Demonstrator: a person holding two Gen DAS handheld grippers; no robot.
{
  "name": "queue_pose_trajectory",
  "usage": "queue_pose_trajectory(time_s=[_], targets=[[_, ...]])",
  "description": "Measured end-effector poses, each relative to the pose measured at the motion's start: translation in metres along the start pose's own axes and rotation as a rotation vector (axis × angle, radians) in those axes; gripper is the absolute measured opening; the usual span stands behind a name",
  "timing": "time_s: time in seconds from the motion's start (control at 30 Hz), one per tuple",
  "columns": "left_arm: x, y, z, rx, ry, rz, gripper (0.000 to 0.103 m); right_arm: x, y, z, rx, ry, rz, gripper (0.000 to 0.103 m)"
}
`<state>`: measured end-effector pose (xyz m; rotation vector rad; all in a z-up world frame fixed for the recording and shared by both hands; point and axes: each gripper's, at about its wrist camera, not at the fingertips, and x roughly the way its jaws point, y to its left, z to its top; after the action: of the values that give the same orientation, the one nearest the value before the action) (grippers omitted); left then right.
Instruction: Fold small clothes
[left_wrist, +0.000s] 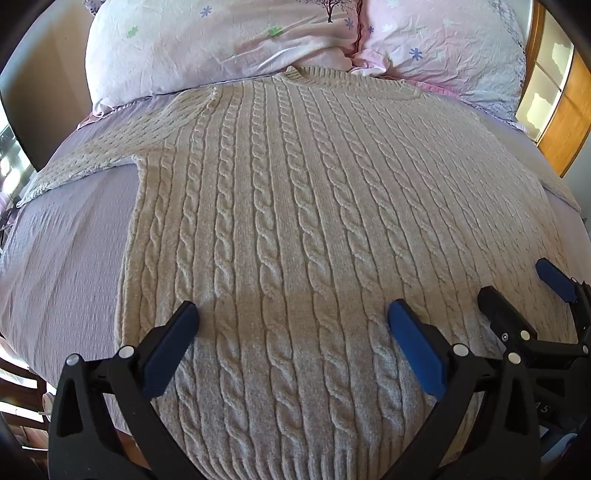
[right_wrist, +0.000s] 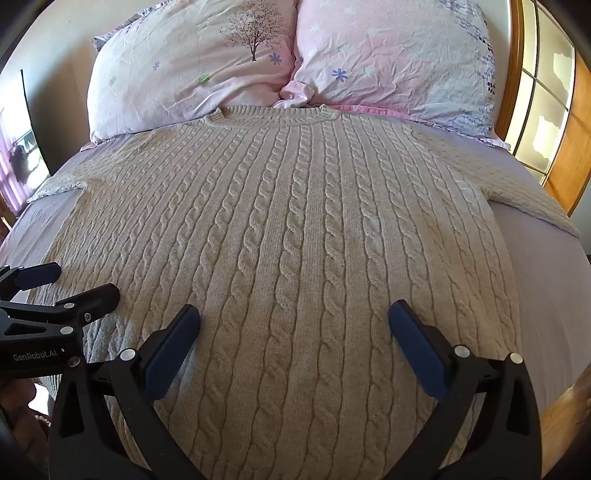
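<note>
A cream cable-knit sweater lies flat and face up on the bed, collar towards the pillows, both sleeves spread out sideways; it also fills the right wrist view. My left gripper is open and empty, hovering over the sweater's lower left part near the hem. My right gripper is open and empty over the lower right part. Each gripper shows in the other's view: the right one at the right edge, the left one at the left edge.
The bed has a lilac sheet. Two pink floral pillows lean at the head. A wooden-framed window or door stands on the right, a wall on the left. The bed's near edge lies just below the grippers.
</note>
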<state>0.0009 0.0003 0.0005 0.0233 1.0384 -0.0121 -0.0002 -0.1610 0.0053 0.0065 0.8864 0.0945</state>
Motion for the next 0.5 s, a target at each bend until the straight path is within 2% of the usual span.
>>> queue_pose_trajectory(time_s=[0.5], targets=[[-0.0005,-0.0004,-0.001,0.001,-0.005,0.001,0.101,0.0002,0.0002,0.0002,-0.001,-0.001,-0.001,0.102]])
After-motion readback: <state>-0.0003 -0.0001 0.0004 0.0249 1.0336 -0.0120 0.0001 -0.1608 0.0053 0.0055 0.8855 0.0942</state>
